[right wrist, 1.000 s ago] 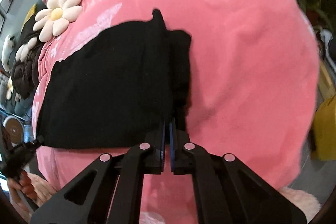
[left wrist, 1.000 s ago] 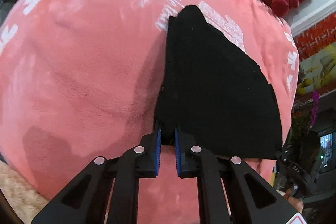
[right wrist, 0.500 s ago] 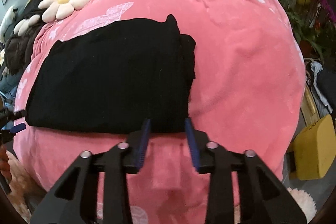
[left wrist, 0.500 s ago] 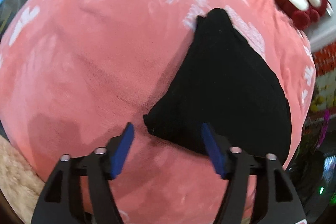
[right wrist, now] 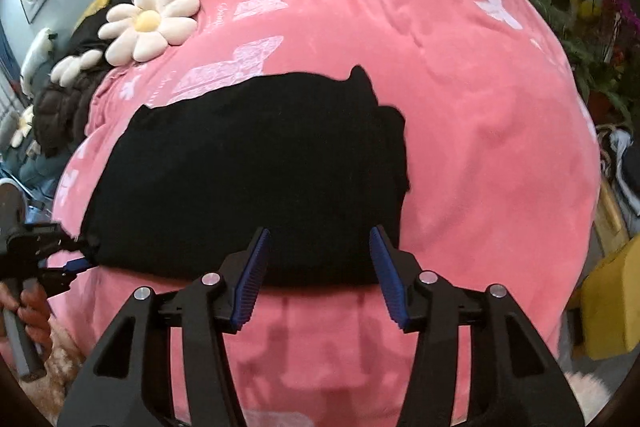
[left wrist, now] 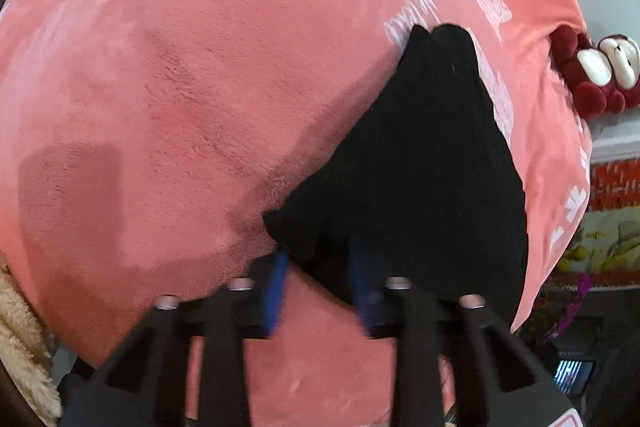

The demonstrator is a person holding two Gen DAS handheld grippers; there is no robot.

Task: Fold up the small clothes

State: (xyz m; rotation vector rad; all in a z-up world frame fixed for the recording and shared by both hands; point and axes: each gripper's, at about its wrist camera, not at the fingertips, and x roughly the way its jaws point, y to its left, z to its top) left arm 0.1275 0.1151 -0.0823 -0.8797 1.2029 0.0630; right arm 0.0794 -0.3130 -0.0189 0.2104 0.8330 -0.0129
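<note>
While the folded black knit garment (right wrist: 256,171) lies flat on the pink plush blanket with white bow prints (right wrist: 460,115), which covers a rounded bed-like cushion, it sits near the blanket's near edge, its long side running along that edge and a small pointed flap sticking up at its far right corner. The right hand-held gripper (right wrist: 318,267) hangs just over the garment's near edge towards its right corner; its blue-padded jaws are opening, stand well apart and press on nothing, the black cloth showing between them from above. The left hand-held gripper (left wrist: 320,279) is at the garment's near left corner; its jaws are closing, blurred by motion, with the corner of the cloth between the blue pads, though they have not yet pinched it. In the right wrist view the left hand-held gripper (right wrist: 60,259) shows at the left edge of the frame, touching that same corner. A cream daisy-shaped cushion (right wrist: 150,21) rests at the blanket's far left edge, and a dark red and white plush toy (left wrist: 592,75) lies at its far edge.
</note>
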